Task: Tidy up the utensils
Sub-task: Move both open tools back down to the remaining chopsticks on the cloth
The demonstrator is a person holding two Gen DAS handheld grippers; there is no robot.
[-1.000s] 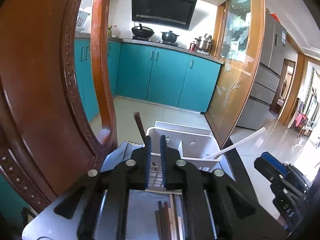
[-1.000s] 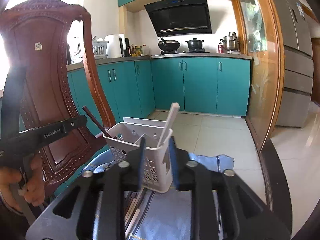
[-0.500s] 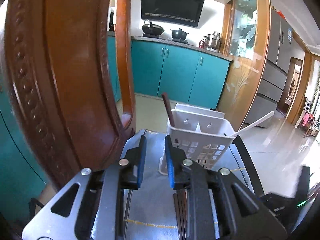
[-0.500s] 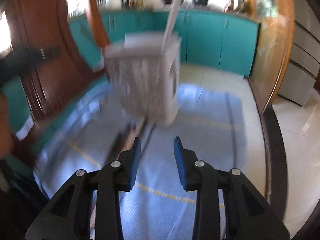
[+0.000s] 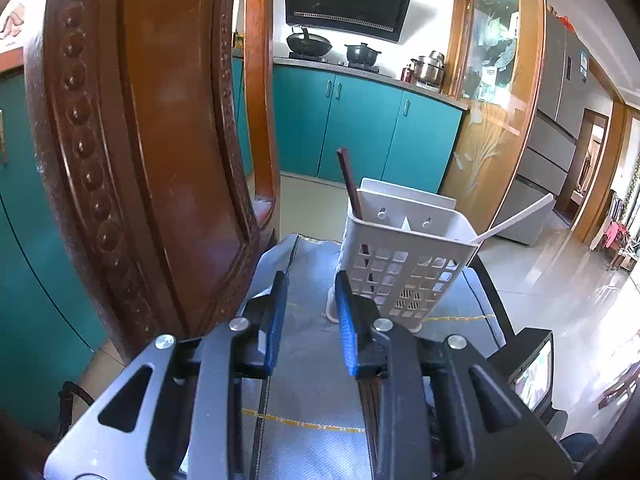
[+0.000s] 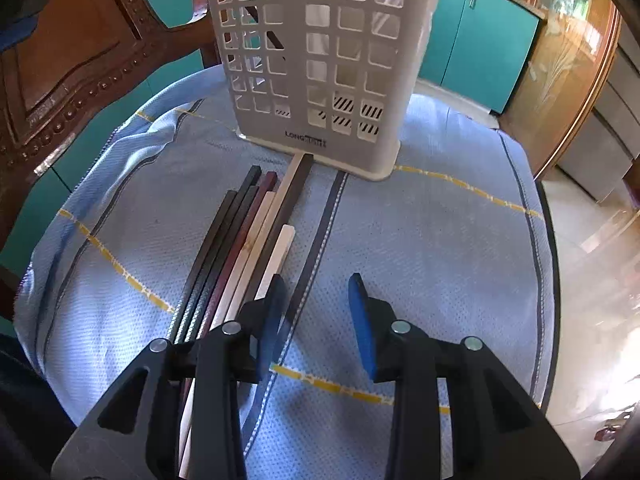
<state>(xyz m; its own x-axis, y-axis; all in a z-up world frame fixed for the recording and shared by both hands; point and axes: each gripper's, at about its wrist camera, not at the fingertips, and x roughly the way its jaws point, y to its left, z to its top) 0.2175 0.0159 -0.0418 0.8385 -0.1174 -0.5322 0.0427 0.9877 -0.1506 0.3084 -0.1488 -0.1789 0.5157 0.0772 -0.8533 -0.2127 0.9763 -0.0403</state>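
Since a second ago our right tongs (image 6: 314, 322) dipped toward the chopsticks (image 6: 248, 240) at 11 o'clock, jaws apart, empty. Left tongs (image 5: 310, 316) also apart, empty, beside the basket (image 5: 404, 264) at 1 o'clock on the cloth-covered surface (image 6: 440, 248). We judge next pickup imminent.

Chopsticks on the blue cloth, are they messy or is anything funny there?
Mostly tidy. The loose chopsticks lie side by side on the blue cloth in front of the white holder, but their ends are uneven. In the holder, one dark chopstick and one white chopstick lean opposite ways. Nothing looks broken or spilled.
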